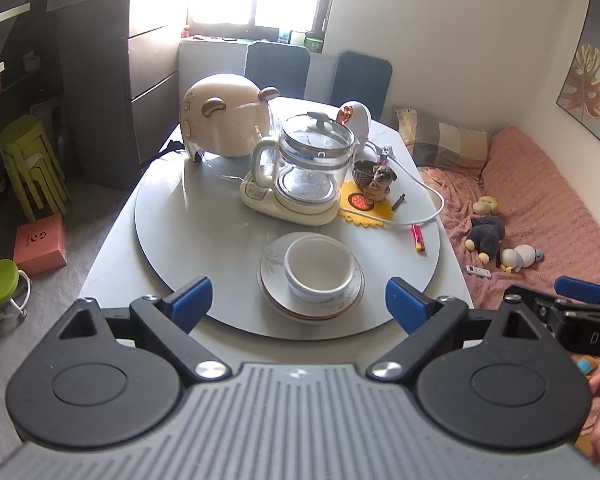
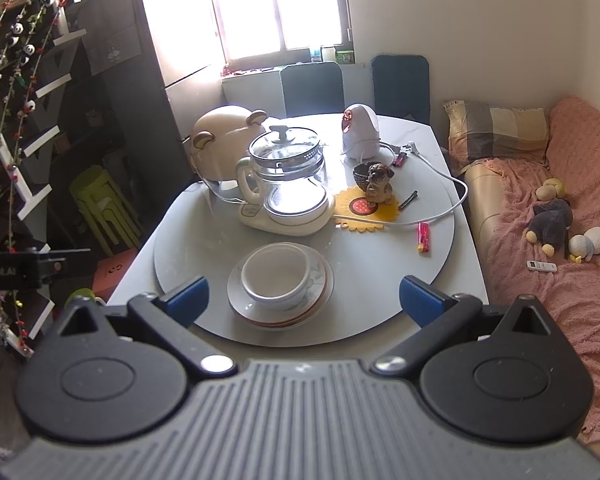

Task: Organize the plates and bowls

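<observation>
The bowl [image 1: 319, 267] sits on stacked plates [image 1: 276, 292] just in front of the glass kettle [image 1: 306, 168], ahead of both empty, wide-open grippers, left [image 1: 299, 300] and right [image 2: 304, 296], hovering level above the table edge.

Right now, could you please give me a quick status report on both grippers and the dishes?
Left gripper and right gripper open, empty, short of the table. Bowl sits on stacked plates. Kettle behind; path clear.
</observation>
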`<action>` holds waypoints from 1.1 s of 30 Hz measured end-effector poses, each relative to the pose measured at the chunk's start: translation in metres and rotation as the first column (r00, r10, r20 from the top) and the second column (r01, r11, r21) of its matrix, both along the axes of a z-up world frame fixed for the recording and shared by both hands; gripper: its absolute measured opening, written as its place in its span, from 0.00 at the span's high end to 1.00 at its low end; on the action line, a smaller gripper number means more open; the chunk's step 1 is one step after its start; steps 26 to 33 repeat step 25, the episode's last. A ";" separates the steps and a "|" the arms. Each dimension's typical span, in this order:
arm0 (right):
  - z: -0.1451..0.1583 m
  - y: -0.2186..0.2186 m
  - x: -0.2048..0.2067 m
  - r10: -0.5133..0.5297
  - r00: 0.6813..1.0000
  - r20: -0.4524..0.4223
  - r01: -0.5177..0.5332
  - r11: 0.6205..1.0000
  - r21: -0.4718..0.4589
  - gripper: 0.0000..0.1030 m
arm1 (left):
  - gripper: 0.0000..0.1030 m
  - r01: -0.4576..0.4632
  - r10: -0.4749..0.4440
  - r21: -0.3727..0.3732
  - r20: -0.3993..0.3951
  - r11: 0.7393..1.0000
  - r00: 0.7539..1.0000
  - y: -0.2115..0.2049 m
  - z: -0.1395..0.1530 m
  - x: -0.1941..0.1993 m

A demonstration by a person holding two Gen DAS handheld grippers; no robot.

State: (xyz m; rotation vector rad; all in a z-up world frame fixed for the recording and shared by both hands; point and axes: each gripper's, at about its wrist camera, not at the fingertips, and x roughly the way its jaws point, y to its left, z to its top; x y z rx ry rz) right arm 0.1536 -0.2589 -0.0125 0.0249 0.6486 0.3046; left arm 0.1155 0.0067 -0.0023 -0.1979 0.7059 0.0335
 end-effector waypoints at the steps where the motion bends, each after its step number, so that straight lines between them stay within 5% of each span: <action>1: 0.000 0.000 0.000 0.000 1.000 0.001 0.000 1.000 -0.004 0.00 | 0.07 -0.001 0.001 -0.004 -0.002 1.000 1.000 0.001 -0.001 0.000; 33: -0.001 0.003 0.000 -0.012 1.000 0.006 0.012 1.000 -0.006 0.00 | 0.07 0.021 -0.020 -0.042 0.023 0.999 1.000 0.008 -0.002 -0.002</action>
